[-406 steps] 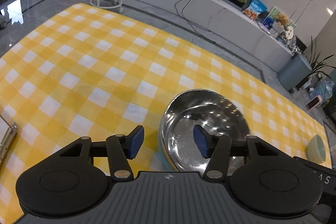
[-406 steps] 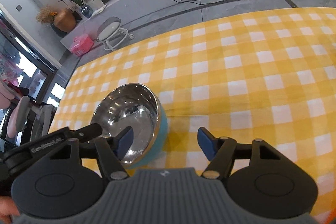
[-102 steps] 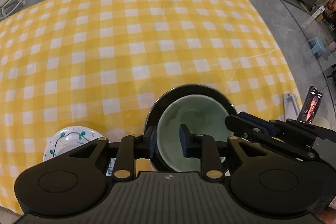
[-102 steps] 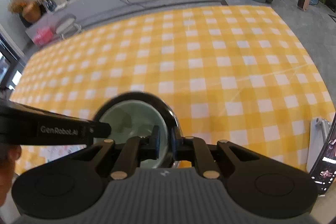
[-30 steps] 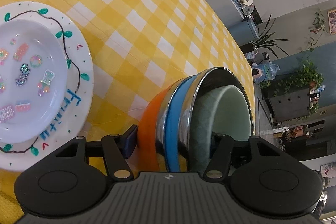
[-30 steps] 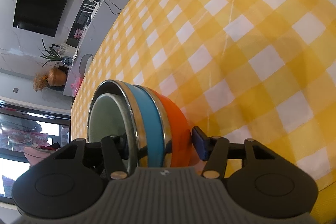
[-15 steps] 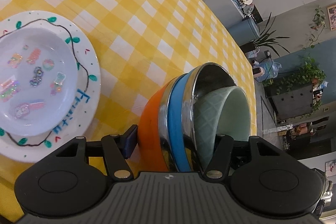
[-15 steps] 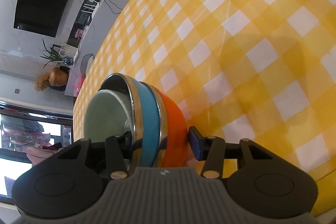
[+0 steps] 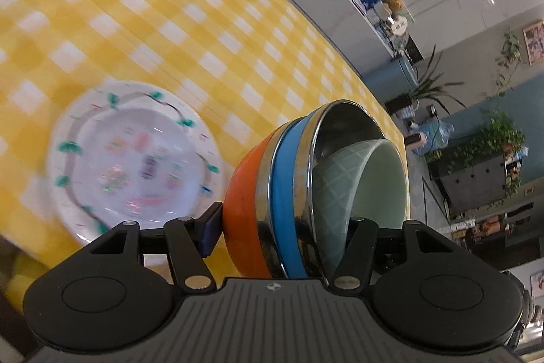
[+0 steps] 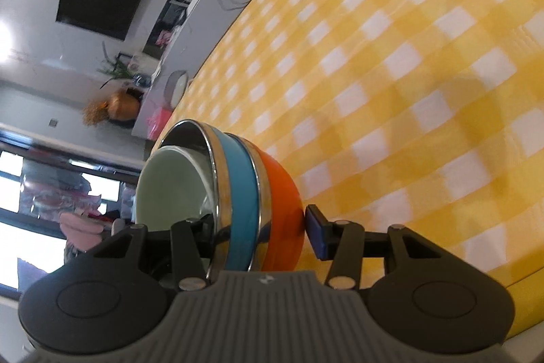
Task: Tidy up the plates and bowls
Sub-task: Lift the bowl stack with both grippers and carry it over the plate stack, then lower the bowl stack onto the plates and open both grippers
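Now I count three nested bowls (image 9: 306, 193), lifted higher, both jaws clamped on them; one plate (image 9: 136, 165) below.

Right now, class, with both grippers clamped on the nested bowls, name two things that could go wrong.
1. The pale green bowl sits tilted and loose inside the steel-rimmed bowls; it may slide out.
2. The stack hangs close to the decorated plate; lowering it there could knock the plate.
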### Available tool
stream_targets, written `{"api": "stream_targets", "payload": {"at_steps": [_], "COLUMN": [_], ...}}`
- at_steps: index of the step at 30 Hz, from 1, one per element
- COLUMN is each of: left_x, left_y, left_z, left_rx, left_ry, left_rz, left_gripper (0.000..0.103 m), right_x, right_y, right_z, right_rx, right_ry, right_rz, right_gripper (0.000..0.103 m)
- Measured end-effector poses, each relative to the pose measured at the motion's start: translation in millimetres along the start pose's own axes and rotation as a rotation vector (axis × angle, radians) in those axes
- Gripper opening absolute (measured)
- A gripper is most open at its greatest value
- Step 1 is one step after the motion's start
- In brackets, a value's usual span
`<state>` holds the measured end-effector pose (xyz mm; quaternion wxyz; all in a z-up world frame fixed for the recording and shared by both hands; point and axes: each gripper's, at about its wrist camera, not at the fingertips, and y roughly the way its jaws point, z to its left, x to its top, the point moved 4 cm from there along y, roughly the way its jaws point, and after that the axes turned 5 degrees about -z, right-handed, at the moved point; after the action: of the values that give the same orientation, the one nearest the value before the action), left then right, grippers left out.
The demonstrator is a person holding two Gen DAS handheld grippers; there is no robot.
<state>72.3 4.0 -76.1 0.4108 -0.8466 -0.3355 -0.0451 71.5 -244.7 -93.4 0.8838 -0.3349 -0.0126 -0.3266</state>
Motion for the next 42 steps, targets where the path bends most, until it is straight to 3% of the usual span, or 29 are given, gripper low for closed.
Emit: {"api": "stream_targets", "payload": {"at_steps": [13, 34, 42], "left_x": [30.5, 30.8, 30.2], "left_y": [-36.5, -13.0, -12.1], "left_z": [55.9, 92.7, 91.7], "left_rx": [0.016, 0.014, 0.025], "left_ry": [-0.112, -0.164, -0.155], "left_rz": [-0.079, -0.042, -0.043], "left_gripper": [0.068, 0.066, 0.062], "right_x": [-35.0, -44.0, -43.6], "right_y": [48.7, 80.8, 79.6], "right_z": [57.1, 42.0, 42.0], "right_rx": [0.024, -0.006, 0.008], "right_ry": [-0.086, -0.132, -0.114], "right_rz": [0.067, 0.104, 0.102], "right_gripper": [0.048, 0.049, 0.059]}}
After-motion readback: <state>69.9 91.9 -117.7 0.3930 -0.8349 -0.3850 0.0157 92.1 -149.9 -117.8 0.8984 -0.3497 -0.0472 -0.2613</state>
